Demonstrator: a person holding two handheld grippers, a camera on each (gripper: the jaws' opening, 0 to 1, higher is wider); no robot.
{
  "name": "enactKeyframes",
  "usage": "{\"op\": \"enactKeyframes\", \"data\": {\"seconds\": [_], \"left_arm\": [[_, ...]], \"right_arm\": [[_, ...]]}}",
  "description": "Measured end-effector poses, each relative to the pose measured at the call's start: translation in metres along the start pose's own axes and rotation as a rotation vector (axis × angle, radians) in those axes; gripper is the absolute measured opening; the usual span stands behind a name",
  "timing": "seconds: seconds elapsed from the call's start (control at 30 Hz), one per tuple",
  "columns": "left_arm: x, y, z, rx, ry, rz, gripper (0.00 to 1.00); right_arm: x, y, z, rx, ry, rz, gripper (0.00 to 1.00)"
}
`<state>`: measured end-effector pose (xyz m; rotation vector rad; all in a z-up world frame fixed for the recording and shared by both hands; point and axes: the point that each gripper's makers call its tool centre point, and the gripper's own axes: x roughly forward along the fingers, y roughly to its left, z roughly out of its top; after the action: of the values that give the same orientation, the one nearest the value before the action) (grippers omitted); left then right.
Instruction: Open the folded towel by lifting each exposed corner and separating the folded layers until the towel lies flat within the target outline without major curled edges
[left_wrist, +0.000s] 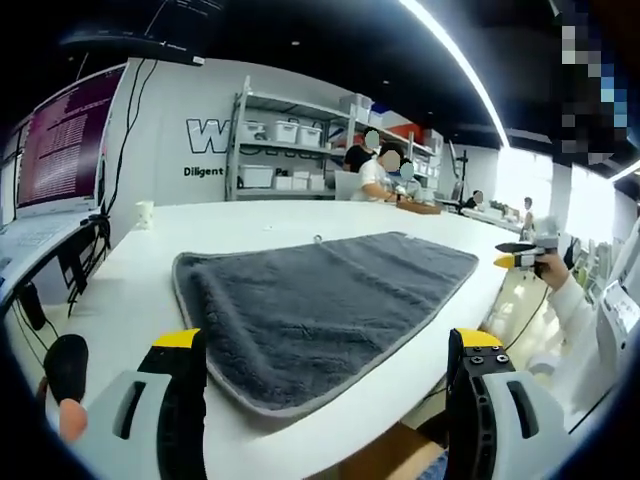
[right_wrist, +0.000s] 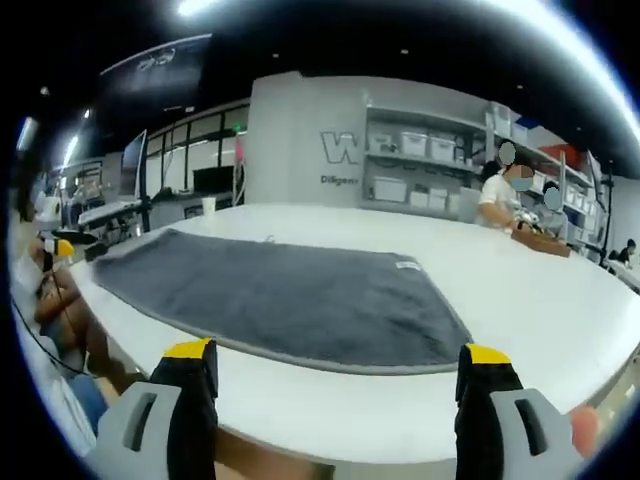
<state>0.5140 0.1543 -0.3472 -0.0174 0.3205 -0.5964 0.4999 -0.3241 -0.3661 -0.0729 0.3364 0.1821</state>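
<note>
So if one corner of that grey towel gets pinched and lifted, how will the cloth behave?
Probably floppy: the grey towel lies limp and flat on the white table, so a lifted corner should drape and drag the rest behind it. Its plush pile looks grippy rather than slippery, so the open left tongs should hold it. Pushed, it would likely bunch into wrinkles rather than slide.

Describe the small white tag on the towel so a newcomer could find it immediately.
Start at the big white table, where a dark grey towel lies spread across the near side. Follow the towel's far edge to its corner nearest the seated people; the small white tag sits right at that edge. It is the only pale patch on the otherwise uniform grey fabric.
</note>
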Motion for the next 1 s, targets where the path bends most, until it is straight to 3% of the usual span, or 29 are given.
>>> {"op": "enactKeyframes", "data": {"seconds": [0.17, 0.4, 0.67, 1.0], "left_arm": [[-0.003, -0.001, -0.003, -0.009, 0.009, 0.008, 1.00], [-0.007, 0.003, -0.004, -0.021, 0.008, 0.033, 1.00], [-0.005, 0.002, -0.016, -0.022, 0.034, 0.052, 1.00], [-0.006, 0.005, -0.018, -0.014, 0.047, 0.064, 1.00]], "right_arm": [[-0.006, 0.011, 0.005, -0.004, -0.018, 0.026, 0.99], [-0.017, 0.010, 0.008, 0.010, -0.020, 0.018, 0.99], [-0.027, 0.002, 0.003, 0.011, 0.037, -0.035, 0.99], [-0.032, -0.005, -0.002, 0.019, 0.072, -0.069, 0.99]]}}
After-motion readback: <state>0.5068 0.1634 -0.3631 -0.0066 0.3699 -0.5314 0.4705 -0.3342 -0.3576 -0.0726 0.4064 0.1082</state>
